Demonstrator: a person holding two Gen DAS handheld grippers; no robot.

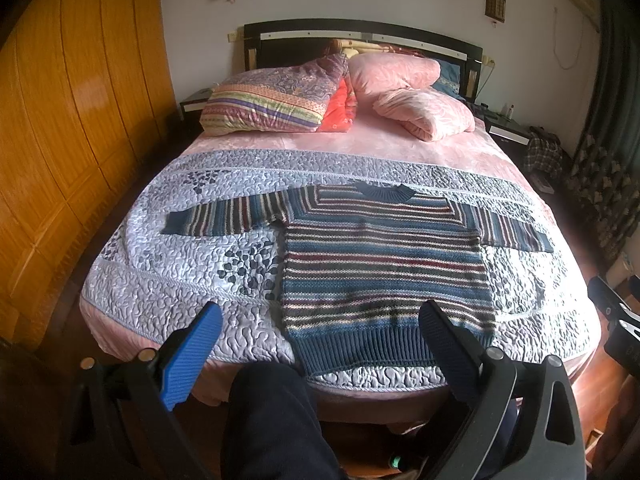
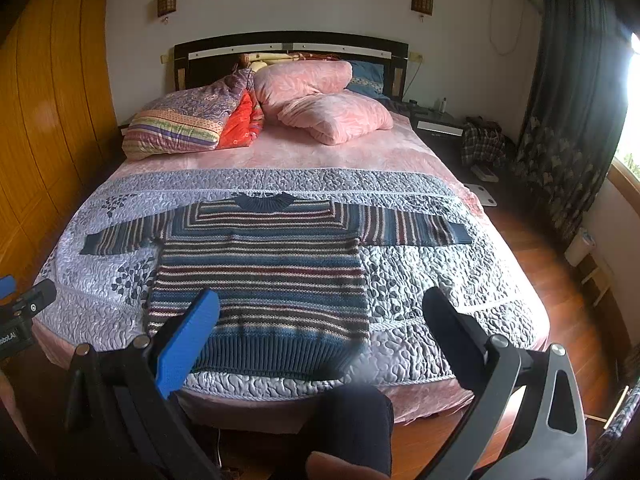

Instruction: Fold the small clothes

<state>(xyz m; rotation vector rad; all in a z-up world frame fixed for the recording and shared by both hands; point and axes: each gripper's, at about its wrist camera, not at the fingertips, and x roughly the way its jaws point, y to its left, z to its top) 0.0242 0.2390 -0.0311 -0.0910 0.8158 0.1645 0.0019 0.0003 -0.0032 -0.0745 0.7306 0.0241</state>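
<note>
Sweater [image 1: 384, 264] is laid flat on the bed [image 1: 200, 280], sleeves straight out, hem toward the foot, so it's prepped for folding. Left gripper [image 1: 320, 328] and right gripper [image 2: 320, 320] both hover short of it, jaws spread wide, holding nothing.

A sweater [image 1: 384, 264] lies flat on the quilt [image 1: 192, 280], pillows [image 1: 400, 92] behind it.

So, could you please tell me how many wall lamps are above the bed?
2: one wall lamp above the headboard's left end, the other wall lamp above its right end. None appears hidden.
</note>
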